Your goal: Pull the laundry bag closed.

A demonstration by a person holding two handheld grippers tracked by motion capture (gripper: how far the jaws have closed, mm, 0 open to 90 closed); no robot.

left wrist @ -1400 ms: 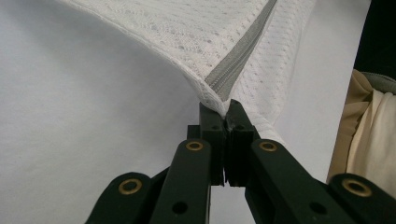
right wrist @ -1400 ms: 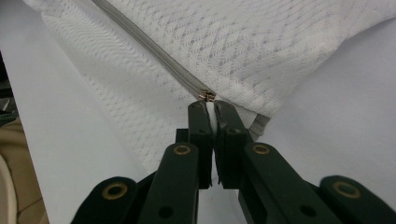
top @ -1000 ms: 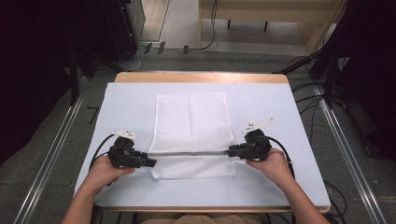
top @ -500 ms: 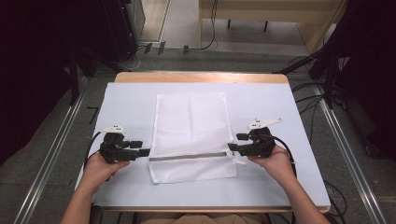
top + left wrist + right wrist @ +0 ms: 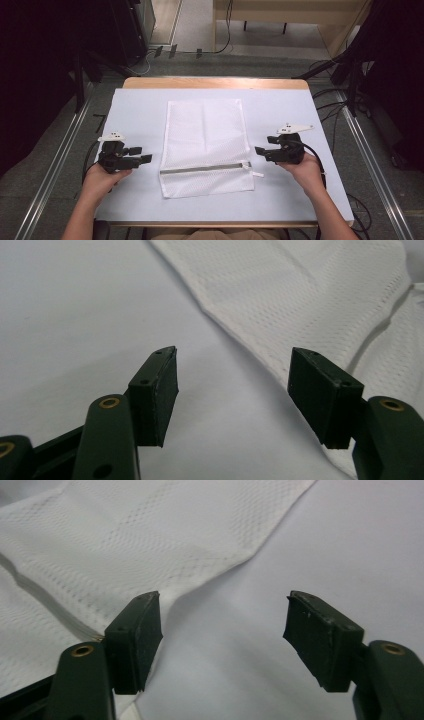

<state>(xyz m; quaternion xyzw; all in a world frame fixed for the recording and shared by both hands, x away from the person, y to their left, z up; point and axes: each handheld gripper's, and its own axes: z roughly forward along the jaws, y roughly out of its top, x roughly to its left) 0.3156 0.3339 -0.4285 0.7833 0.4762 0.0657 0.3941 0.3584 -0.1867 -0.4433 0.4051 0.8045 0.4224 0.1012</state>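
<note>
A white mesh laundry bag lies flat in the middle of the table, its grey zipper running across near the front end. My left gripper is open to the left of the bag, a short way off its edge. My right gripper is open just right of the bag, near the zipper pull. In the left gripper view the jaws stand wide apart around bare table, with the bag's edge beyond my left gripper. In the right gripper view the mesh lies behind my right gripper.
A pale cover spreads over the table, with a strip of wood showing at the far edge. Metal rails run along both sides on the floor. Cables trail from both grippers.
Both grippers have let go of the bag's zipper edge and drawn outward, left one to the left, right one to the right. The bag now lies flat on the table.
</note>
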